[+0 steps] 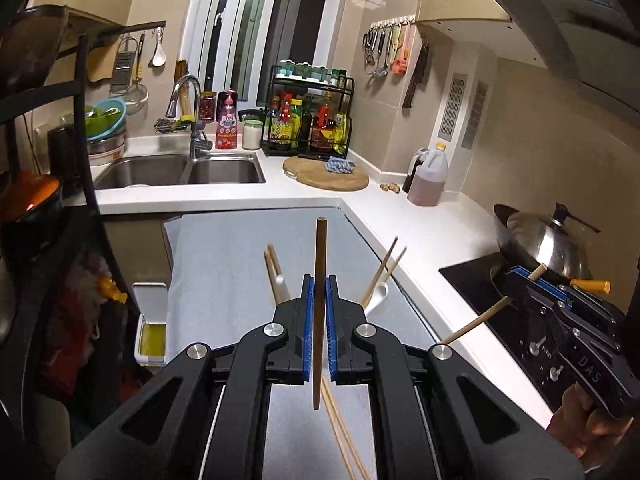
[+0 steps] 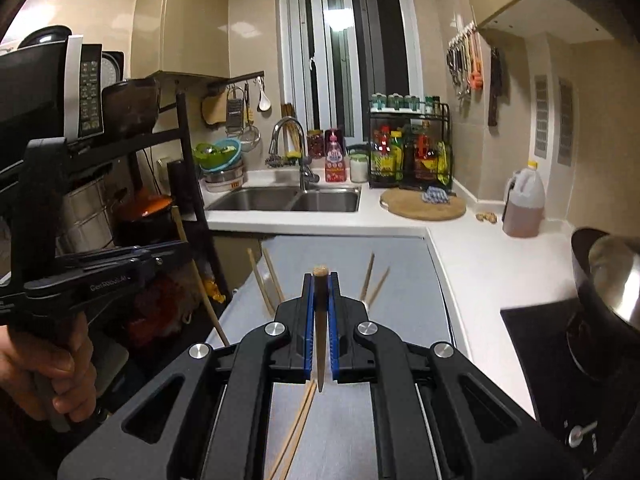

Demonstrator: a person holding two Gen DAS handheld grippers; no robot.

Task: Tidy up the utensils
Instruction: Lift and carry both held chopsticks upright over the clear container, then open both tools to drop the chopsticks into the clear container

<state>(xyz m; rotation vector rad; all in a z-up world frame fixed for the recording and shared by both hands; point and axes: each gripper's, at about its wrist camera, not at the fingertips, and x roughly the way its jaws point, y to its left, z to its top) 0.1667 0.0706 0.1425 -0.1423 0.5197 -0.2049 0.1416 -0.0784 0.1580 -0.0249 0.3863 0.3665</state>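
My left gripper (image 1: 319, 292) is shut on a brown chopstick (image 1: 319, 264) that stands upright between its blue pads, above the grey mat (image 1: 224, 264). My right gripper (image 2: 320, 292) is shut on another chopstick (image 2: 320, 320), held lengthwise; in the left wrist view the right gripper (image 1: 520, 280) is over the stove with a pale chopstick (image 1: 480, 320) through it. On the mat lie a pair of chopsticks at left (image 1: 274, 268), a pair at right (image 1: 384, 272) with a white spoon (image 1: 378, 296), and a pair near me (image 1: 340, 428).
The white counter (image 1: 400, 220) runs along the right with a wok and lid (image 1: 540, 240) on a black stove (image 1: 480, 276). An oil jug (image 1: 428, 178), a round cutting board (image 1: 326, 174), a double sink (image 1: 180, 170) and a black shelf rack (image 1: 86, 120) stand around.
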